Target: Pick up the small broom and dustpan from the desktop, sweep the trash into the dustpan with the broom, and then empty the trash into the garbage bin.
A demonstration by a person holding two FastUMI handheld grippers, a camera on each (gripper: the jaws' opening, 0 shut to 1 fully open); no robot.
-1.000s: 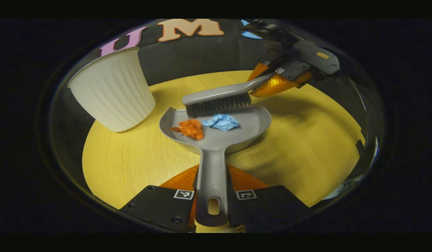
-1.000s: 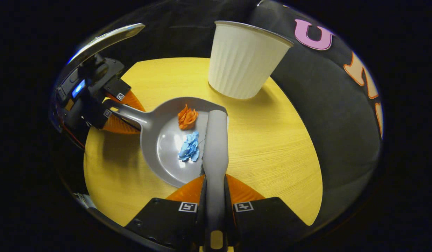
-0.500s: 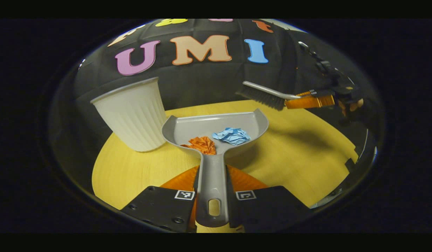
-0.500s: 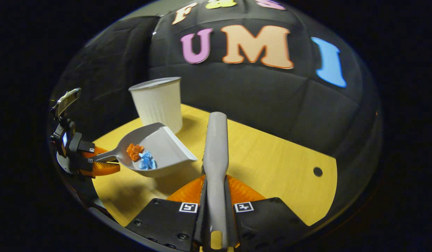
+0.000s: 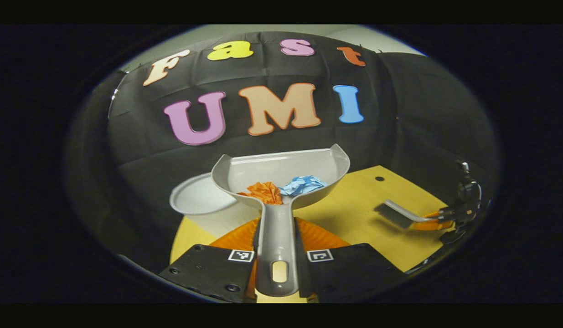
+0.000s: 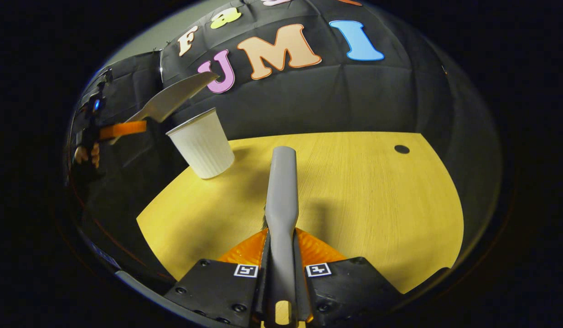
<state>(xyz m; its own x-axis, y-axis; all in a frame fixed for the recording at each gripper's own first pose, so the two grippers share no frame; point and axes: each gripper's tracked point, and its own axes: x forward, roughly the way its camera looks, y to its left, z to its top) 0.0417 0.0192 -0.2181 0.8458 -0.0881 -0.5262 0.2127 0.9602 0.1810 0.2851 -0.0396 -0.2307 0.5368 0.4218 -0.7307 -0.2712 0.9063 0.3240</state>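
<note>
Jaws of left gripper (image 5: pixel 274 255) clamped on dustpan (image 5: pixel 281 175) handle, pan raised and tipped back above garbage bin (image 5: pixel 201 205) to keep orange scrap (image 5: pixel 263 191) and blue scrap (image 5: pixel 304 184) aboard; right gripper (image 6: pixel 281 269) pinching broom (image 6: pixel 281 191), parked aside over table (image 6: pixel 377 196).

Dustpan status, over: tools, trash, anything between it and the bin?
Left tool shut on grey plastic dustpan; right tool shut on grey broom. Orange wad and blue wad in pan, raised by white ribbed bin. Nothing between.

This is looking like a staged recording booth rather than a home: black quilted cloth (image 6: pixel 308 100) is hanging as the wall behind a bare yellow wood-grain surface (image 6: pixel 368 191), which is carrying a white ribbed plastic bin (image 6: pixel 203 145).
</note>
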